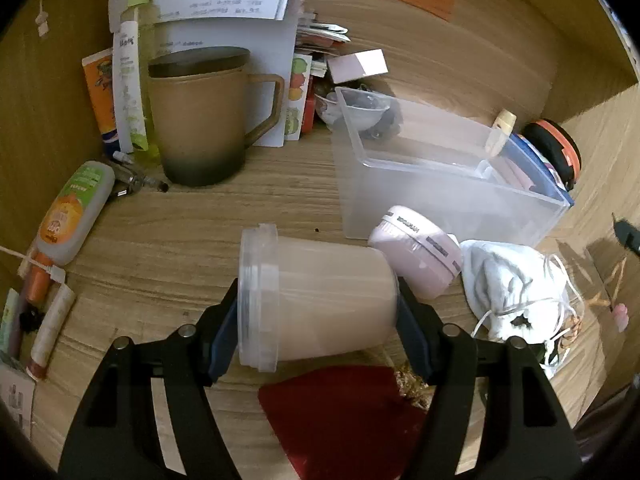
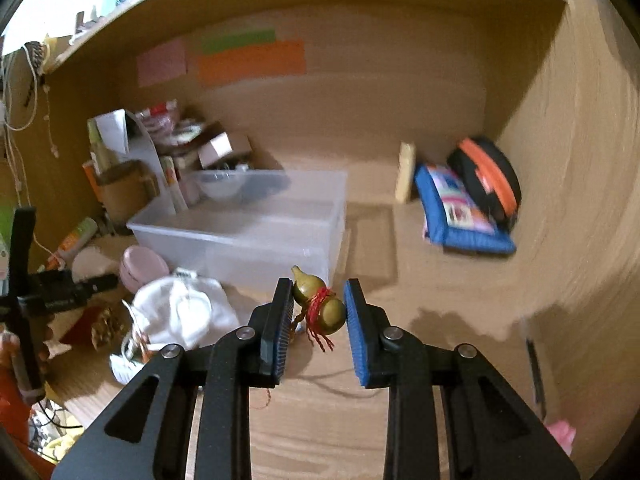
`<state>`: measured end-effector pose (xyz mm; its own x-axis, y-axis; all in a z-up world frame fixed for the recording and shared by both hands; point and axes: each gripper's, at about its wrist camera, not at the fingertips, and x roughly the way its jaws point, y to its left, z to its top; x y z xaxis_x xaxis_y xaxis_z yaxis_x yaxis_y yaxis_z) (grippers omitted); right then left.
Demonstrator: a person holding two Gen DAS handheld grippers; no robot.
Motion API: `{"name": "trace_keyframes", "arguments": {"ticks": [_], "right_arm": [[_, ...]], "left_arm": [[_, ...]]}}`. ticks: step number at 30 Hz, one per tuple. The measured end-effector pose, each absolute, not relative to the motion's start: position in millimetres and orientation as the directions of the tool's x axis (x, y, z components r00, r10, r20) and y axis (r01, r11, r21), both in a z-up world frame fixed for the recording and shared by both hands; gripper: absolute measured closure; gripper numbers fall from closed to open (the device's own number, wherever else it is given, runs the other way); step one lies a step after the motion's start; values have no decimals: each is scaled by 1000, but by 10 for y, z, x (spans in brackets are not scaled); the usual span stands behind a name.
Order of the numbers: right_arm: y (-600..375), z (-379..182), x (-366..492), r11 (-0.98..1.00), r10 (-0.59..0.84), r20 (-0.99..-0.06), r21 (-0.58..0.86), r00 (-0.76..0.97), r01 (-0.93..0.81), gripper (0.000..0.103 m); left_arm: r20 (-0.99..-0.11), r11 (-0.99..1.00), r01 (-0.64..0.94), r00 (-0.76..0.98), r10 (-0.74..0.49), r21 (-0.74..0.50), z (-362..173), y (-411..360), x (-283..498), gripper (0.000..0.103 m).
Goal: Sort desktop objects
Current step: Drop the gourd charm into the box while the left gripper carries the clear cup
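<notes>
A lidded plastic jar (image 1: 320, 300), just in front of the clear bin (image 1: 440, 184), is clamped by the left gripper (image 1: 320, 332). A gourd charm (image 2: 320, 306) is bracketed, unpinched, by the right gripper (image 2: 316, 328), half open.

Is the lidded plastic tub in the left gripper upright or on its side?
On its side: the plastic tub lies horizontally between the left gripper fingers, its lid pointing left.

Both wrist views look close and low across the desk, sharing the clear bin (image 1: 448, 184) (image 2: 256, 232).
</notes>
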<state>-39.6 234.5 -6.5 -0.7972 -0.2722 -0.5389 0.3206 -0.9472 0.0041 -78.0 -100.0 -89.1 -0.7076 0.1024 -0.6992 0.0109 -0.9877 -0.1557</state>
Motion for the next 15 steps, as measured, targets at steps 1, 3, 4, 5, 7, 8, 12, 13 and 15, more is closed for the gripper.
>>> {"name": "trace_keyframes", "arguments": {"ticks": [1, 3, 4, 5, 7, 8, 12, 13, 15], "right_arm": [[2335, -34, -406, -945, -276, -530, 0, -802, 326, 80], [2311, 32, -416, -941, -288, -514, -6, -808, 339, 80], [2288, 73, -435, -940, -289, -503, -14, -815, 341, 80], [2268, 98, -446, -938, -291, -496, -19, -818, 345, 80], [2238, 141, -489, -935, -297, -485, -27, -823, 353, 80], [2224, 155, -513, -933, -301, -480, -29, -824, 358, 80], [2140, 194, -604, -923, -325, -468, -32, -822, 383, 80], [2124, 198, -619, -919, -334, -466, -32, -819, 392, 80], [2081, 216, -659, -913, -346, -461, -34, -817, 406, 80]], "left_arm": [[-698, -987, 16, -708, 102, -160, -886, -1009, -776, 34], [-691, -987, 18, -716, 100, -162, -858, -1022, -752, 37], [-686, -988, 19, -721, 95, -156, -834, -1023, -738, 38], [-678, -989, 18, -729, 88, -148, -795, -1026, -724, 38], [-669, -990, 5, -738, 92, -142, -733, -1026, -708, 38], [-672, -990, -1, -734, 99, -144, -721, -1027, -713, 38], [-679, -990, -9, -726, 104, -142, -722, -1031, -712, 39], [-680, -989, -7, -725, 108, -149, -719, -1046, -708, 39], [-678, -988, -5, -727, 111, -156, -700, -1054, -709, 39]]}}
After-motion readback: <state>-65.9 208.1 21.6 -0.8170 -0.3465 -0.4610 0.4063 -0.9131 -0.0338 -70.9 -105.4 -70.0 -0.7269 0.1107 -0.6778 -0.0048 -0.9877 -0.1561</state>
